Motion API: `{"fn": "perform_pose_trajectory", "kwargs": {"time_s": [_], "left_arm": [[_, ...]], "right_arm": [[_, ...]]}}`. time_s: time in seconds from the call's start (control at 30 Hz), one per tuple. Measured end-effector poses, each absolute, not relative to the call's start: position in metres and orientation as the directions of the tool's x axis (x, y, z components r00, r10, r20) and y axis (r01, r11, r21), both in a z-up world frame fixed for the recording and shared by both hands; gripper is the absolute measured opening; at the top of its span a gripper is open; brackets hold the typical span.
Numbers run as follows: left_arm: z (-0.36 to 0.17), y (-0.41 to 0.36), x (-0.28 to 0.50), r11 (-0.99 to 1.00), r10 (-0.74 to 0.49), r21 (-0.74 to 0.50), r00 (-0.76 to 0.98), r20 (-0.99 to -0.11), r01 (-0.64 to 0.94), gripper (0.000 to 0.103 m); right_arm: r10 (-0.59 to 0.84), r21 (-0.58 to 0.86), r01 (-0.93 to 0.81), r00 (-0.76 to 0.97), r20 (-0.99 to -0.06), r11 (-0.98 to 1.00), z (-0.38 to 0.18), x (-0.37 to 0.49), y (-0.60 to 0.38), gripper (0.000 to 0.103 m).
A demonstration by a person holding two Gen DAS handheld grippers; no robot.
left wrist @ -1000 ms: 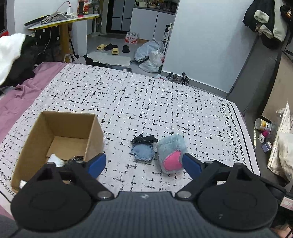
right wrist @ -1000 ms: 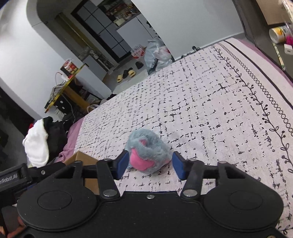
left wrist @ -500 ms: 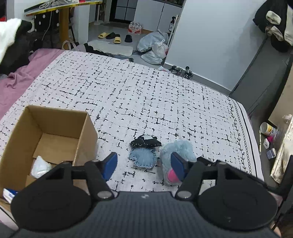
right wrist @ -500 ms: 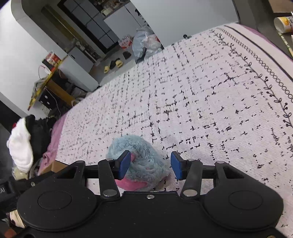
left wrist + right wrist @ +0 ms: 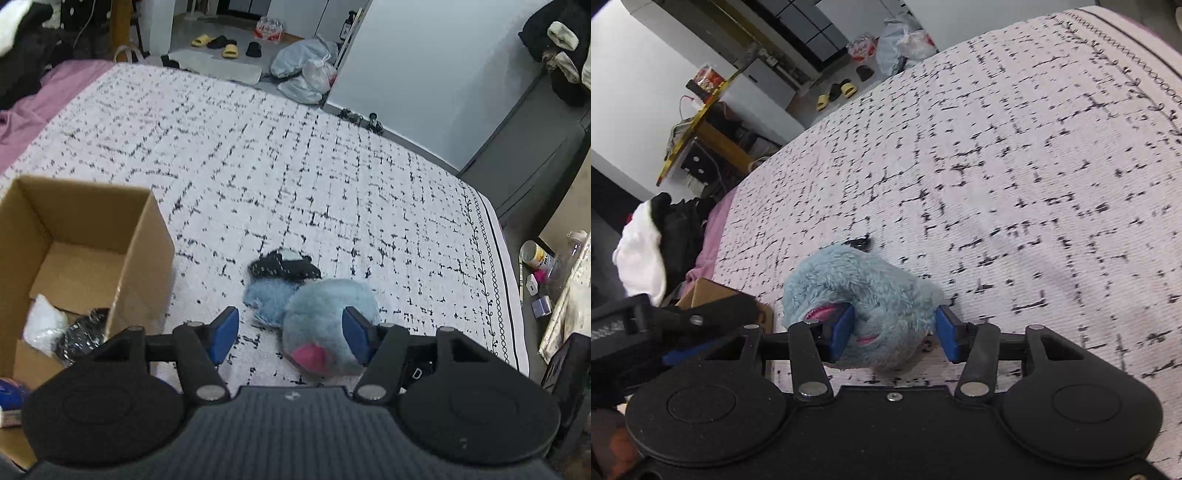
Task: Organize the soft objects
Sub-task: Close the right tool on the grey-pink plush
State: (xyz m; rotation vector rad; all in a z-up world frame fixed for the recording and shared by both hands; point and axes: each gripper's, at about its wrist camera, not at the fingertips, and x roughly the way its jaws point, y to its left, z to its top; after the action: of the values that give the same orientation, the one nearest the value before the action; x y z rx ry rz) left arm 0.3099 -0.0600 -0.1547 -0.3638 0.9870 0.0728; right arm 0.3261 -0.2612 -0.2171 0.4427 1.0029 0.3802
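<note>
A fluffy light-blue plush with a pink patch (image 5: 325, 321) (image 5: 864, 295) lies on the black-and-white patterned bedspread (image 5: 295, 177). My right gripper (image 5: 894, 336) straddles it, blue pads on either side, jaws still fairly wide and pressing into the fur. A small blue denim piece (image 5: 267, 299) and a black fabric item (image 5: 282, 267) lie just beyond the plush. My left gripper (image 5: 290, 334) is open and empty, hovering near the plush. An open cardboard box (image 5: 74, 258) stands at the left, holding white and black soft items.
The bed's right edge (image 5: 506, 280) drops to a floor with a can and small items. A pink sheet (image 5: 44, 96) lies at far left. Slippers and plastic bags sit on the floor beyond the bed.
My right gripper has moved forward and down so its pads now flank the plush. The left gripper has shifted forward, closer to the plush and fabric pieces.
</note>
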Motion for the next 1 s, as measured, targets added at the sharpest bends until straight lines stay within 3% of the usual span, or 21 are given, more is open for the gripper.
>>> {"fn": "perform_pose_trajectory", "kwargs": {"time_s": [0.13,0.2,0.5,0.53,0.63,0.67,0.8,0.93,0.97,1.0], "left_arm": [[-0.168,-0.058,0.313,0.931,-0.114,-0.278,0.534,-0.838,-0.238,0.061],[-0.173,-0.056,0.313,0.921,-0.140,-0.307,0.531,-0.836,-0.241,0.061],[-0.199,-0.052,0.312,0.894,-0.149,-0.346,0.540,-0.828,-0.284,0.061],[-0.201,-0.050,0.312,0.885,-0.159,-0.364,0.546,-0.823,-0.290,0.059],[-0.206,-0.045,0.312,0.852,-0.215,-0.430,0.549,-0.808,-0.299,0.037],[-0.207,-0.044,0.312,0.839,-0.238,-0.453,0.543,-0.805,-0.302,0.025],[-0.202,-0.042,0.309,0.824,-0.252,-0.473,0.545,-0.800,-0.313,0.017],[-0.200,-0.041,0.303,0.810,-0.277,-0.496,0.541,-0.794,-0.313,0.016],[-0.200,-0.041,0.301,0.809,-0.277,-0.497,0.542,-0.793,-0.314,0.016],[-0.201,-0.040,0.299,0.805,-0.281,-0.502,0.542,-0.792,-0.317,0.015]], "right_arm": [[0.497,0.517,-0.109,0.499,-0.710,0.849,-0.214,0.326,-0.260,0.030],[0.498,0.520,-0.108,0.497,-0.710,0.848,-0.210,0.326,-0.260,0.027],[0.473,0.487,-0.112,0.495,-0.729,0.866,-0.208,0.322,-0.253,0.024],[0.470,0.483,-0.112,0.497,-0.730,0.869,-0.208,0.321,-0.252,0.024],[0.467,0.483,-0.104,0.495,-0.733,0.869,-0.206,0.319,-0.248,0.023],[0.469,0.487,-0.101,0.493,-0.732,0.867,-0.205,0.319,-0.247,0.021],[0.462,0.484,-0.091,0.494,-0.737,0.870,-0.199,0.317,-0.247,0.003],[0.459,0.480,-0.090,0.487,-0.743,0.872,-0.192,0.314,-0.247,0.008],[0.451,0.482,-0.068,0.486,-0.749,0.873,-0.192,0.315,-0.249,0.021],[0.450,0.493,-0.046,0.489,-0.748,0.869,-0.193,0.315,-0.252,0.042]]}}
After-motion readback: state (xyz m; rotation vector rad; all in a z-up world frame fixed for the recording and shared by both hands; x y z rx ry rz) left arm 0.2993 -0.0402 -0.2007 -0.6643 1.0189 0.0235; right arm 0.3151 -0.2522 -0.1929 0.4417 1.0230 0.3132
